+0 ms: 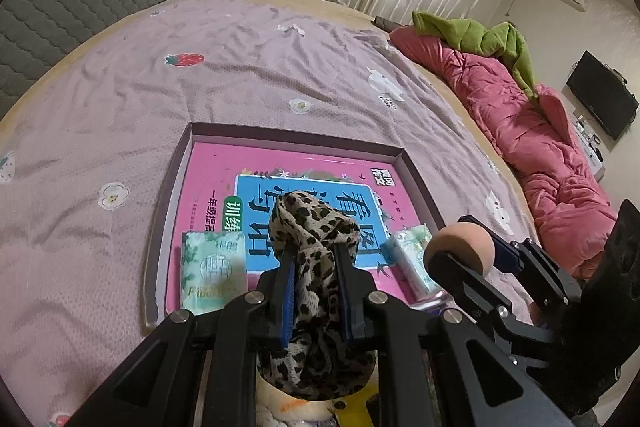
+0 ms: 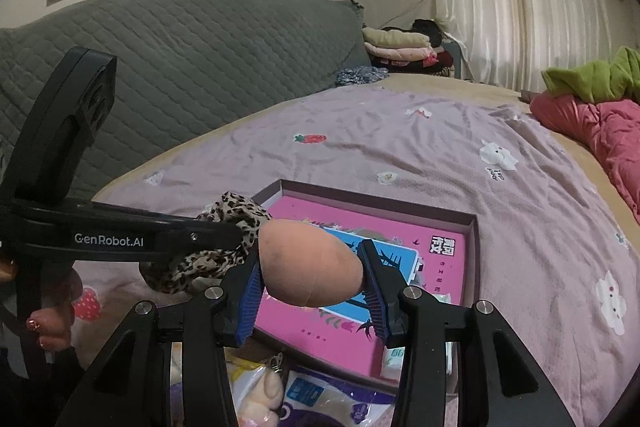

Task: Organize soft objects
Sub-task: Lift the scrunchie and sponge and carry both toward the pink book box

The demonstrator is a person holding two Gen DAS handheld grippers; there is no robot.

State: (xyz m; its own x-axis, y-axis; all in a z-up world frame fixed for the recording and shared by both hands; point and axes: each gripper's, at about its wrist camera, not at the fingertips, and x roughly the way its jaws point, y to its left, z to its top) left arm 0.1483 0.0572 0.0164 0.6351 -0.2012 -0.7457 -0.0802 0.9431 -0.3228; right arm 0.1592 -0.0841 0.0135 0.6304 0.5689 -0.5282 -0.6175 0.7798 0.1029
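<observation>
- Currently clamped in the left gripper [image 1: 314, 263]: a leopard-print cloth [image 1: 316, 227], bunched between both pads and held above the shallow box [image 1: 416, 171] on the bed [image 1: 200, 87].
- Pinched in the right gripper [image 2: 311, 269]: a peach-coloured egg-shaped sponge [image 2: 310, 261], squeezed across its width, hovering just over the near left part of the same box.
- Lying inside the box: a pink book [image 1: 208, 163] across the bottom, a green tissue pack [image 1: 210, 267] at the near left and a second, rolled pack [image 1: 414, 265] at the near right.
- Judged step: bringing both soft items over the box for setting down.
- Risk of collision: both grippers close together over the box, the left one's frame crossing right in front of the sponge in the right wrist view; a careless swing could knock either item loose.
- Risk of snagging: loose folds of the cloth hanging below the left pads, likely to catch on the box rim or drag a tissue pack out of place.
- Risk of rolling: a rounded, springy sponge released from any height could bounce or roll off the slick book cover and over the low rim.
- Risk of a poor release: cloth wedged deep between the pads may cling after opening and fall outside the box.
- Not judgeable: how much free room remains under the cloth.
</observation>
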